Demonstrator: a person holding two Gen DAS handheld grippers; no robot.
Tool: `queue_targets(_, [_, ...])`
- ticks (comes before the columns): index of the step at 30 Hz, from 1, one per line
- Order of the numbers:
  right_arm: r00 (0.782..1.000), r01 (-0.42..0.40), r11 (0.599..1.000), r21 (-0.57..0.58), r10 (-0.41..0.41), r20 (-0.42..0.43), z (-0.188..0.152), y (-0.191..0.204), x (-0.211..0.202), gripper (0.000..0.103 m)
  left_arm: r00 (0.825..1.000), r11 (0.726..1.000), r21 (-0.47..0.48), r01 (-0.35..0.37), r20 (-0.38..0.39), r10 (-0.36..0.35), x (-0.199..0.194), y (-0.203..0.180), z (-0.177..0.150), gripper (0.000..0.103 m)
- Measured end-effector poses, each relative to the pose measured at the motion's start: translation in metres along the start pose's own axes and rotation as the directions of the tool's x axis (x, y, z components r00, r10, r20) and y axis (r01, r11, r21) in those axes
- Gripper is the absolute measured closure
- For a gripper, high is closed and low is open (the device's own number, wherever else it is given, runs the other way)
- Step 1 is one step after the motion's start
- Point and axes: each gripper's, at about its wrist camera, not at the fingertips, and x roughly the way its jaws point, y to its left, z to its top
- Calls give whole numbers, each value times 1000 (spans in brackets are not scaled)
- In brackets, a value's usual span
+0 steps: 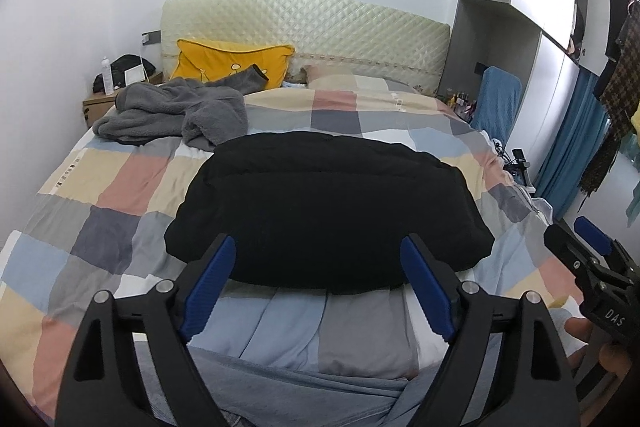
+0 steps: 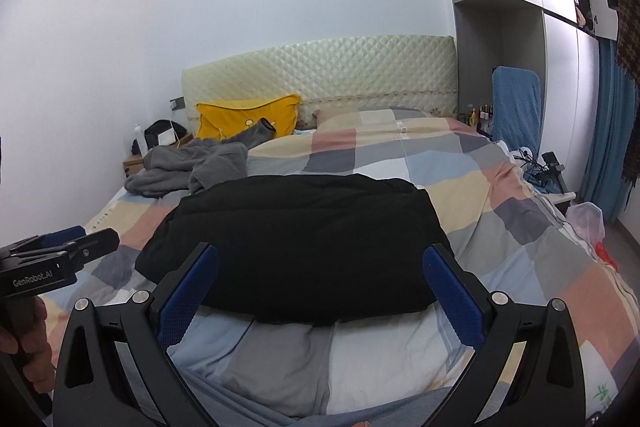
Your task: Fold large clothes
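Note:
A black padded garment [image 1: 328, 211] lies folded into a thick rectangle on the checked quilt [image 1: 120, 187], near the foot of the bed. My left gripper [image 1: 318, 245] hovers just before its near edge, blue pads wide apart and touching nothing. My right gripper [image 2: 320, 253] hangs the same way in front of the black garment [image 2: 296, 243], open and empty. It also shows at the right edge of the left wrist view. A grey fleece garment [image 1: 172, 111] lies crumpled at the far left of the bed.
A yellow pillow [image 1: 232, 61] leans on the quilted headboard [image 1: 304, 27]. A nightstand [image 1: 100, 103] with a bottle and a bag stands at the left. A blue-covered chair [image 1: 498, 103], a wardrobe and hanging clothes [image 1: 616, 75] line the right side.

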Motion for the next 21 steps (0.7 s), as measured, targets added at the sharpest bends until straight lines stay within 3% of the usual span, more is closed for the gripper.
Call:
queue_targets(8, [1000, -19, 1000, -15, 19, 8, 4, 0, 0, 0, 1000, 1000, -13, -27, 2, 27, 0, 5, 0, 17])
queue_targets(16, [1000, -25, 999, -25, 25, 12, 6, 1, -3, 0, 998, 999, 6, -52, 28, 52, -4, 1, -2, 0])
queue_targets(21, [1000, -24, 999, -21, 24, 5, 5, 1, -2, 0, 999, 999, 10, -45, 23, 44, -5, -1, -2, 0])
